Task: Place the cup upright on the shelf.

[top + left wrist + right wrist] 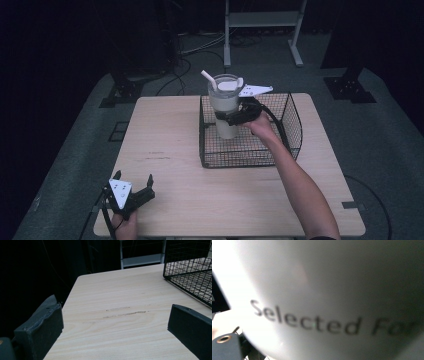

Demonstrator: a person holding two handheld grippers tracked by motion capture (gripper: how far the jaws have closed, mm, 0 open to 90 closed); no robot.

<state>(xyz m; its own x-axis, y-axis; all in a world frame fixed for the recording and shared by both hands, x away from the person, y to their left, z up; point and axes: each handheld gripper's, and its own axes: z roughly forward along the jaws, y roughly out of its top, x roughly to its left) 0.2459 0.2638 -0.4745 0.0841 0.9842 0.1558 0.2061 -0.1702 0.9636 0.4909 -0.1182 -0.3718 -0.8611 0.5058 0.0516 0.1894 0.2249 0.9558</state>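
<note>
White tumbler [224, 107]: stands upright with lid and straw, long axis vertical, in the far-left corner of the wire basket [292, 131], upper centre of the high view.
Right gripper [235, 118]: clamped on the tumbler's mid-body from the frame's right; printed wall [332, 302] sits hard against its camera.
Left gripper [134, 187]: jaws spread, holding nothing, lower left, well apart.
Nearer hand: right.
Edges: basket walls just beside the tumbler on the frame's left and far sides.
Open room: straight up; bare table [165, 145] to the frame's left.
</note>
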